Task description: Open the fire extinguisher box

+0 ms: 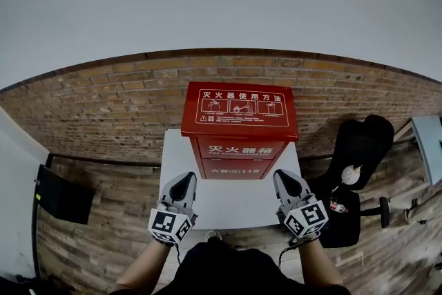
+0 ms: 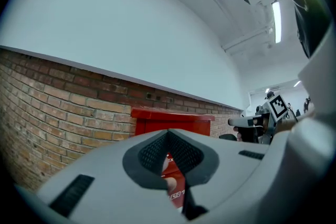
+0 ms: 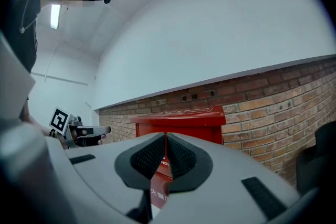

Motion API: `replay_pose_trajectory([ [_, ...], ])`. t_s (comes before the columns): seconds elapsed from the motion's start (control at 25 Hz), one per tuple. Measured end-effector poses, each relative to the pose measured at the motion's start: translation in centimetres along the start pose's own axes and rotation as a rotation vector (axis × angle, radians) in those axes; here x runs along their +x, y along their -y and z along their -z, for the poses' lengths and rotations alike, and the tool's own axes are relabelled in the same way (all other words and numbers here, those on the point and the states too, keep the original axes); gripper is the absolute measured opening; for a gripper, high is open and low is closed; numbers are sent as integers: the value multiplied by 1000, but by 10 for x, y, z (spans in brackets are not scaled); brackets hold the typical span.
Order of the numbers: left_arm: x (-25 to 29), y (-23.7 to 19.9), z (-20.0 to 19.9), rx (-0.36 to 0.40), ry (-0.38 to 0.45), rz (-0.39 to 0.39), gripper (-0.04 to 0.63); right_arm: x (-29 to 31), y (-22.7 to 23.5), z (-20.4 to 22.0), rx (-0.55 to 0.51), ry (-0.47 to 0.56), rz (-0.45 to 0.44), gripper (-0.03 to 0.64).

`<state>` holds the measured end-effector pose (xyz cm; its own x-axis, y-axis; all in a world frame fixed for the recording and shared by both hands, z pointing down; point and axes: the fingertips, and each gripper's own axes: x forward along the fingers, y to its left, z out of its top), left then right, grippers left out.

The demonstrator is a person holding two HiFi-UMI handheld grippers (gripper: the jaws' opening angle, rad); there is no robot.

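A red fire extinguisher box (image 1: 239,129) stands on a white table (image 1: 217,204) against the brick wall, its lid down, white print on lid and front. My left gripper (image 1: 182,184) hovers over the table short of the box's left front corner, jaws shut and empty. My right gripper (image 1: 286,182) is held the same way near the right front corner, shut with nothing in it. Neither touches the box. The left gripper view shows the box (image 2: 170,122) straight ahead past the closed jaws (image 2: 169,136), with the other gripper off to the right. The right gripper view has the box (image 3: 181,123) ahead beyond its shut jaws (image 3: 165,136).
A brick wall (image 1: 103,103) runs behind the box. A black chair (image 1: 356,148) with a small bottle beside it stands to the right on the wooden floor. A dark flat panel (image 1: 61,195) leans at the left. The table's front part lies bare between the grippers.
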<state>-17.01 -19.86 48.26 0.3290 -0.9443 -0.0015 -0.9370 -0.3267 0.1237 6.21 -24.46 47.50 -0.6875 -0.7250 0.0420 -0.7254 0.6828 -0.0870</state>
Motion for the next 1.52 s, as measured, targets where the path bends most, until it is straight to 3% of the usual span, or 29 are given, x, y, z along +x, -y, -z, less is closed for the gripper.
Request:
replay_pose_trajectory([
  [0.36,25,-43,-9,-23,6,30,51,26,20,-10,-40,-24,91,20],
  [0.56,33,-51,-12,2,8,28,56,31,33,-15,-64,-33,81,21],
  [0.6,34,-51,-13,9,7,33,89,32,36,-17,-69,-38,73,27],
  [0.68,38,-54,-15,22,3,42,155,33,45,-20,-77,-46,61,151],
  [0.88,55,-75,-19,-8,6,84,250,32,80,-23,-31,-47,45,250],
  [1.04,70,-88,-21,-9,16,131,304,41,102,-23,-31,-62,19,259],
  [1.24,84,-84,-28,13,27,165,311,53,108,-19,-26,-81,-47,259],
  [1.52,104,-73,-30,69,2,197,310,60,108,-18,-11,-80,-49,259],
])
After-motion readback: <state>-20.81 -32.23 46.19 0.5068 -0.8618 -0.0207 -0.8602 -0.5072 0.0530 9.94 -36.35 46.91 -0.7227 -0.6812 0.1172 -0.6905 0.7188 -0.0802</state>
